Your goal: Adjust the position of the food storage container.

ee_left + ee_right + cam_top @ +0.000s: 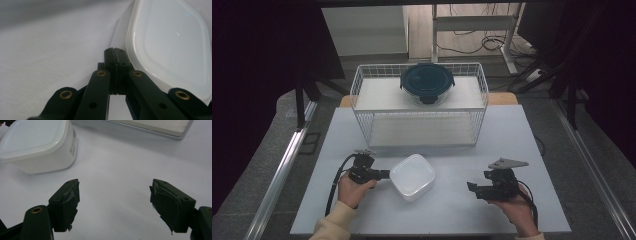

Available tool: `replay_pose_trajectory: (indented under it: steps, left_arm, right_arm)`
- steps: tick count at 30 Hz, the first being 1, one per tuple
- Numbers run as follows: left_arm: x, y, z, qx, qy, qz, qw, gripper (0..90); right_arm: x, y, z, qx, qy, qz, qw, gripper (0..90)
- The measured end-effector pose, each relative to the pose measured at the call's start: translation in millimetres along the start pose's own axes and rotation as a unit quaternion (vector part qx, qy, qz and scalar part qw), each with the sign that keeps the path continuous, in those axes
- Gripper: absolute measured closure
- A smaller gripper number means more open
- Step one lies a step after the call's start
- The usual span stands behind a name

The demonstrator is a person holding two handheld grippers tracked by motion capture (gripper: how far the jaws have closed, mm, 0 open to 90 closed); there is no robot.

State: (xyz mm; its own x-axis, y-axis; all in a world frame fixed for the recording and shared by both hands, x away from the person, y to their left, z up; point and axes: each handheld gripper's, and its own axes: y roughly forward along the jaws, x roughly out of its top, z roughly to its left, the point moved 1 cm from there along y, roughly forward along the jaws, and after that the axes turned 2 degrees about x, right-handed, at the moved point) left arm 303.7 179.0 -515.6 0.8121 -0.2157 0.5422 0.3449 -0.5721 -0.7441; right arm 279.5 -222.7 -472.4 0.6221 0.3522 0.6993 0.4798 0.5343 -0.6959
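Just beside the closed fingers of the left gripper (383, 174), a white lidded box (412, 176) sits on the bench (462, 145), its rounded corner at their tips. In the left gripper view the two black fingers (110, 56) meet with nothing between them, and the box's rim runs right along their outer side; whether they press on it or stand a hair off, that close and slanted view does not quite settle. The right gripper (472, 188) rests well apart from the box, its fingers (66, 202) spread wide with bare bench between them and the box up and to their left. The step in hand looks like a nudge: the shut left fingers used as a pusher to shift or square the box. Beyond both sets of fingers stands a wire rack (419, 107) with a dark round container (427, 82) on its top shelf. The next move likely calls for the right fingers to come in and straddle the box's near wall or corner, while the left either steadies it or opens for a grip of its own.
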Motion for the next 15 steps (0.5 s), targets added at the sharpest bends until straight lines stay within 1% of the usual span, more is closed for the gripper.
replay_pose_trajectory:
  steps: [3,4,5,6,7,8,9,10,11,12,13,14,15]
  left_arm:
    - [-2.1,0.0,-5.5,-0.001,0.008,0.0,1.0,90.0]
    - [-3.6,0.2,-11.0,-0.007,0.014,0.0,0.9999,90.0]
    - [-4.4,0.7,-13.7,-0.01,0.017,0.002,0.9998,90.0]
    - [-4.4,0.7,-13.7,-0.01,0.017,0.002,0.9998,90.0]
    - [-5.3,1.3,-16.7,-0.011,0.018,0.004,0.9998,90.0]
    - [-7.6,2.6,-21.6,-0.014,0.024,0.008,0.9996,90.0]
    - [-7.6,2.6,-21.6,-0.014,0.024,0.008,0.9996,90.0]
    - [-9.9,3.3,-25.7,-0.021,0.027,0.009,0.9994,90.0]
    - [-9.9,3.3,-25.7,-0.021,0.027,0.009,0.9994,90.0]
    - [-11.9,4.6,-27.2,-0.035,0.014,0.006,0.9993,90.0]
    - [-14.1,5.8,-27.3,-0.048,0.011,0.008,0.9987,90.0]
    - [-18.0,8.7,-29.9,-0.044,0.012,0.01,0.9989,90.0]
    - [-19.5,9.9,-30.3,-0.046,0.01,0.011,0.9988,90.0]
  right_arm:
    - [0.7,-1.0,1.2,-0.001,0.0,-0.004,1.0,23.7]
    - [1.0,-1.3,1.5,-0.001,0.0,-0.005,1.0,23.7]
    - [1.1,-1.4,1.7,-0.001,-0.001,-0.005,1.0,23.7]
    - [1.1,-1.4,1.7,-0.001,-0.001,-0.005,1.0,23.7]
    - [1.1,-1.4,1.9,-0.002,-0.001,-0.005,1.0,23.7]
    - [1.0,-1.2,2.2,-0.001,-0.001,-0.003,1.0,23.7]
    - [1.0,-1.2,2.2,-0.001,-0.001,-0.003,1.0,23.7]
    - [1.0,-1.2,2.0,0.0,0.0,-0.003,1.0,23.7]
    - [1.0,-1.2,2.0,0.0,0.0,-0.003,1.0,23.7]
    - [0.9,-1.0,1.9,0.0,0.0,-0.003,1.0,23.7]
    - [0.9,-0.8,1.9,-0.001,0.0,-0.003,1.0,23.7]
    - [0.9,-0.5,2.1,0.0,-0.001,-0.002,1.0,23.7]
    - [1.0,-0.6,2.1,-0.001,-0.002,-0.003,1.0,23.7]
